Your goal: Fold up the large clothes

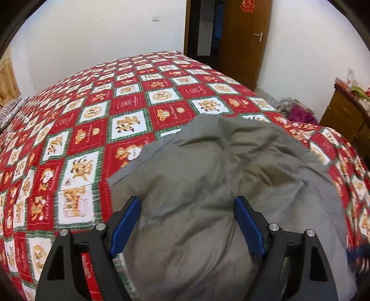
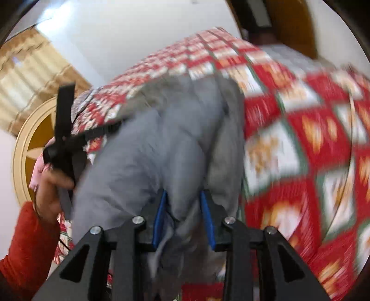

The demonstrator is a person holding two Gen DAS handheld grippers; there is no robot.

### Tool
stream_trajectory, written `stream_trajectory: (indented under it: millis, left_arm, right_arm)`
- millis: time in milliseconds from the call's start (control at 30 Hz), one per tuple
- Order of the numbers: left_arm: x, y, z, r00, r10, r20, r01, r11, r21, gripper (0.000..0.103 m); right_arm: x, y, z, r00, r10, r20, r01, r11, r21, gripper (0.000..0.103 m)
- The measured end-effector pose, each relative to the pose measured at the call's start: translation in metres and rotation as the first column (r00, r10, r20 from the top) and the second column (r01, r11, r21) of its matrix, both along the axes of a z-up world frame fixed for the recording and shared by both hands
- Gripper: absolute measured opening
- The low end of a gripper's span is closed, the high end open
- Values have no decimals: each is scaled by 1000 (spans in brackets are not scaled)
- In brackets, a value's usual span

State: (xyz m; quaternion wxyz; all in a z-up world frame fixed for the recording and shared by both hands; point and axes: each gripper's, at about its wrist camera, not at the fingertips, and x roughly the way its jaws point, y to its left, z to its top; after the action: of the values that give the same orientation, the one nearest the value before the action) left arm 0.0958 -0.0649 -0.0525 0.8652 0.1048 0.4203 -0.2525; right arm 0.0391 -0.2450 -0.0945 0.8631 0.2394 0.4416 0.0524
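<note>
Low centre of both views, left gripper (image 1: 187, 222) gapes over grey garment (image 1: 219, 176) on bedspread (image 1: 81, 143); right gripper (image 2: 183, 217) pinches a fold.

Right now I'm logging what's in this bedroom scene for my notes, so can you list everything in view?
Coat: one, grey, crumpled on the near part of the bed.
Bedspread: one, red and white squares with green borders, covering the bed.
Door: one, brown wood, back wall, with a red ornament on it.
Cabinet: one, brown wood, right wall.
Curtain: one, beige, left in the right wrist view.
Sleeve: one, red, on the person's left arm.
Hand: one, holding the left gripper's handle.
Left gripper: blue fingers wide apart over the coat.
Right gripper: blue fingers with coat fabric bunched between them.
</note>
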Motion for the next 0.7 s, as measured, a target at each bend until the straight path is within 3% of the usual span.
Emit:
stream_trajectory:
  millis: [133, 233, 333, 433, 500, 533, 600, 700]
  left_arm:
    - [-2, -17, -7, 1000, -11, 25, 9, 999, 41, 87]
    - [-6, -19, -12, 998, -6, 56, 2, 998, 63, 89]
    - [-7, -7, -4, 999, -11, 37, 9, 999, 39, 89]
    - [-8, 38, 26, 998, 52, 39, -47, 993, -104, 89]
    - [-9, 74, 43, 991, 124, 50, -112, 974, -198, 90]
    - [-7, 87, 47, 988, 154, 32, -142, 963, -230, 91]
    - [-3, 106, 43, 982, 182, -40, -186, 937, -294, 92]
    - [1, 120, 22, 970, 193, -146, -233, 905, -355, 92]
  right_arm:
    - [-18, -2, -35, 992, -123, 25, 120, 988, 96, 35]
    - [-21, 8, -39, 987, -144, 64, 141, 989, 47, 34]
    - [-17, 11, -29, 994, -106, 30, 107, 994, -10, 37]
    - [-15, 3, 1, 996, -89, 27, 91, 994, -63, 47]
    - [-13, -10, 34, 988, -86, 127, 97, 992, -84, 75]
    - [-8, -15, 48, 981, -82, 173, 100, 990, -97, 103]
    - [11, -26, 63, 972, -73, 222, 99, 989, -108, 103]
    - [53, -36, 50, 987, -59, 152, 69, 996, -63, 103]
